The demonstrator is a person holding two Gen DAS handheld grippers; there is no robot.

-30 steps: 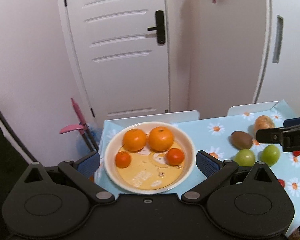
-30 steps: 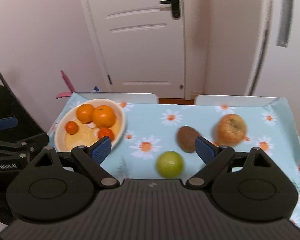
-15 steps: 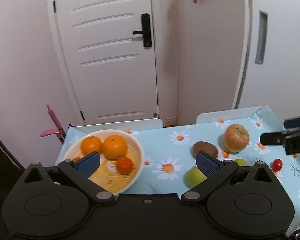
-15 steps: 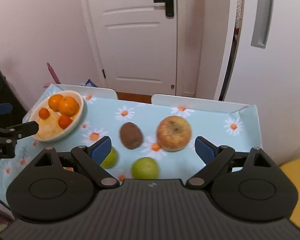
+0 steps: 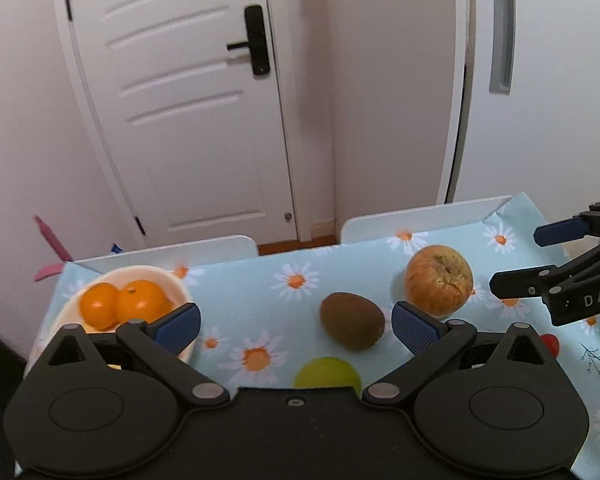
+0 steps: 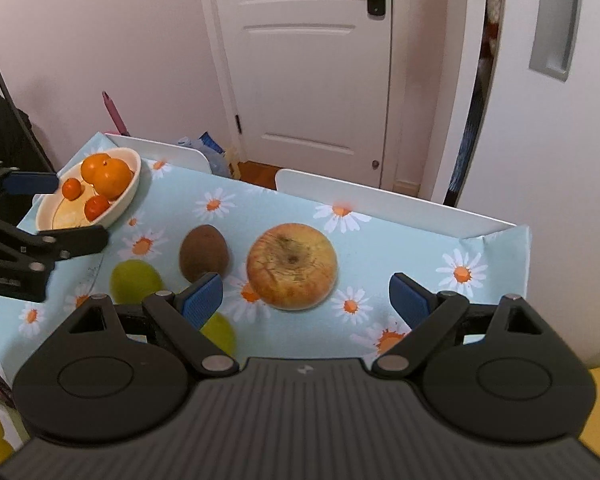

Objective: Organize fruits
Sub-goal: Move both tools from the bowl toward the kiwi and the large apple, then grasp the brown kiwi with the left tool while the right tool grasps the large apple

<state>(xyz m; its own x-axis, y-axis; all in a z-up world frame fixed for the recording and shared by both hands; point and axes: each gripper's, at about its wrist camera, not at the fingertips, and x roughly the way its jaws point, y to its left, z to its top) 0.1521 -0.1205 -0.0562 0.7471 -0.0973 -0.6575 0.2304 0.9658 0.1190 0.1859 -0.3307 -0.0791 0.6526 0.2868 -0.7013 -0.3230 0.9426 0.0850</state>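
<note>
A cream bowl [image 6: 124, 196] at the table's left end holds two oranges [image 6: 107, 173] and two small tangerines [image 6: 97, 207]. On the daisy tablecloth lie a brown kiwi [image 5: 351, 321], a large blemished apple [image 6: 291, 266] and two green fruits [image 6: 134, 280]. My left gripper [image 5: 296, 326] is open and empty above the cloth, with the kiwi just ahead of its right finger. My right gripper [image 6: 306, 300] is open too, and the apple lies just beyond its fingertips. A small red fruit [image 5: 550, 344] peeks out at the right.
The table's far edge meets two white chair backs [image 5: 420, 216], with a white door [image 5: 188, 112] and walls behind. A pink handled tool [image 6: 114, 114] leans by the wall at left. The table's right end [image 6: 524, 264] drops off beside a white panel.
Both grippers have swung right along the table. In the left view the bowl slid left and the kiwi and apple came nearer. In the right view the apple moved to centre. Both stayed open.
</note>
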